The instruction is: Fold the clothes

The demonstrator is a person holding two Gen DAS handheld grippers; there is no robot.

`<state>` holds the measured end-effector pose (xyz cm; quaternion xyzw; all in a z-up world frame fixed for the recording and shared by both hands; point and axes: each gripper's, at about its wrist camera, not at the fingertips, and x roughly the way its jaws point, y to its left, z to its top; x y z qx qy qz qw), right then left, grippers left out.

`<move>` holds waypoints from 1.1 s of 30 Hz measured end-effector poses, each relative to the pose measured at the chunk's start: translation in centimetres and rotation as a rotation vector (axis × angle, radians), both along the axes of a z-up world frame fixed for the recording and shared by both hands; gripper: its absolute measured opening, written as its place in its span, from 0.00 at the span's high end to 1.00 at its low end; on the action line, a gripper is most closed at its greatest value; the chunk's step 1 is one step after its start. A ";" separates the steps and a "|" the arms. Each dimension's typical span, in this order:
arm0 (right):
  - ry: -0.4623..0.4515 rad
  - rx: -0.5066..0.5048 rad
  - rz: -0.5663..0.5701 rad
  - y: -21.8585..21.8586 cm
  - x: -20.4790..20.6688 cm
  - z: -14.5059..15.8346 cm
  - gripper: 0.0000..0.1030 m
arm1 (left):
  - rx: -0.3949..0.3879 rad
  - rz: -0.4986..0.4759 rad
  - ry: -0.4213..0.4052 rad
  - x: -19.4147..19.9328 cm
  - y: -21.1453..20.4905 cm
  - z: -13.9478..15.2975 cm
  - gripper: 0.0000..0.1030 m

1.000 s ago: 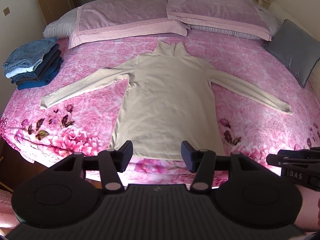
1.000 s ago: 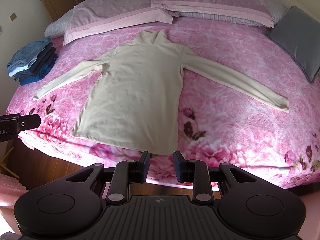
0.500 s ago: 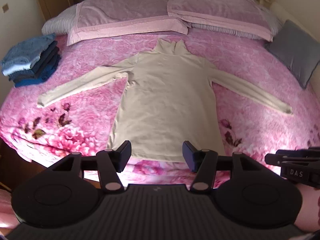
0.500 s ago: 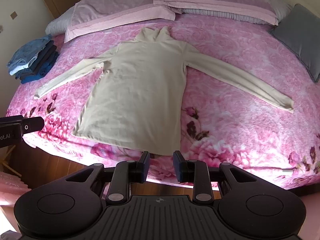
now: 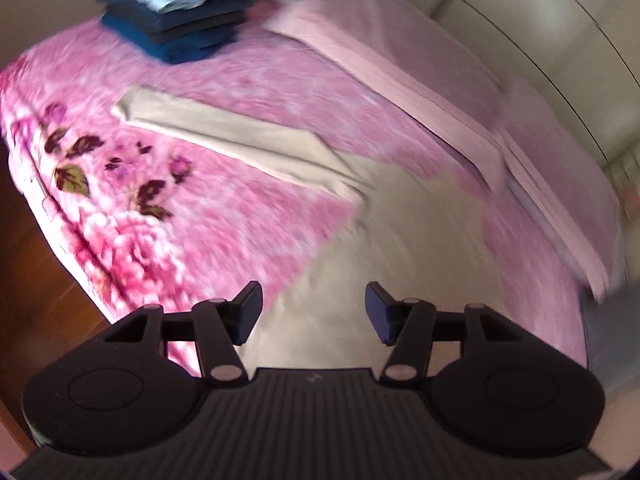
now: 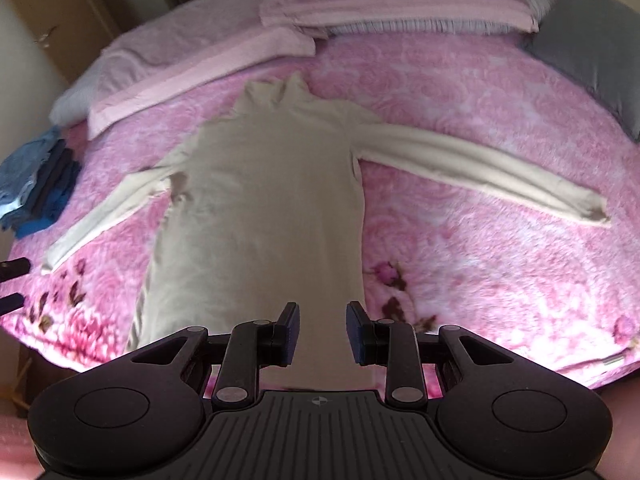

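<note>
Both your claws hang spread and empty over the near end of the sweater.

Your sweater [image 6: 272, 184] lies flat on the bed [image 6: 460, 240], collar toward the pillows [image 6: 392, 4], both sleeves stretched out sideways. Your right claw [image 6: 319, 332] sits above the hem, fingers parted, nothing between them. Your left claw [image 5: 315, 314] hovers over the sweater's body near its left edge, fingers wide apart, with one sleeve [image 5: 224, 136] running away toward the folded stack [image 5: 176, 20] at the bed's far corner. A grey cushion [image 6: 592, 36] lies off to the right. You have no readable writing in either view.
</note>
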<state>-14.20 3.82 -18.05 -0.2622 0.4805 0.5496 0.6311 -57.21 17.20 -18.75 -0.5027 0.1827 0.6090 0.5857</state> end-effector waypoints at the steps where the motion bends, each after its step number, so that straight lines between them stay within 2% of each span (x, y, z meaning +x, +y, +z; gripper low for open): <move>1: -0.001 -0.023 -0.012 1.2 -0.2 -0.8 0.71 | -0.012 0.032 -0.005 -1.1 1.7 -1.1 0.49; 6: -0.015 -0.103 -0.055 8.2 -1.8 -4.5 0.71 | -0.064 0.223 -0.072 -7.4 10.0 -7.2 0.49; 11: -0.039 -0.159 -0.086 14.6 -3.7 -8.2 0.71 | -0.106 0.402 -0.147 -13.9 15.7 -13.4 0.49; 17: -0.077 -0.216 -0.078 19.9 -5.8 -12.9 0.71 | -0.080 0.572 -0.173 -21.5 17.6 -18.5 0.51; 21: -0.088 -0.246 -0.059 22.0 -6.5 -15.7 0.71 | -0.014 0.654 -0.234 -24.0 17.5 -20.5 0.54; 22: -0.093 -0.254 -0.051 22.4 -6.8 -16.2 0.71 | 0.012 0.650 -0.245 -23.8 17.6 -20.4 0.54; 25: -0.108 -0.268 -0.021 23.0 -7.4 -17.7 0.71 | 0.091 0.558 -0.238 -21.9 18.4 -18.7 0.54; 26: -0.111 -0.270 -0.015 23.0 -7.4 -18.1 0.71 | 0.117 0.527 -0.235 -21.2 18.6 -18.1 0.57; 28: -0.111 -0.277 -0.007 23.1 -7.4 -18.9 0.71 | 0.169 0.465 -0.230 -19.9 19.1 -16.9 0.78; 29: -0.107 -0.279 -0.005 23.1 -7.3 -19.2 0.71 | 0.194 0.434 -0.227 -19.2 19.4 -16.3 0.99; 33: -0.091 -0.271 0.009 23.1 -6.4 -19.7 0.71 | 0.297 0.310 -0.216 -16.5 20.4 -14.0 0.99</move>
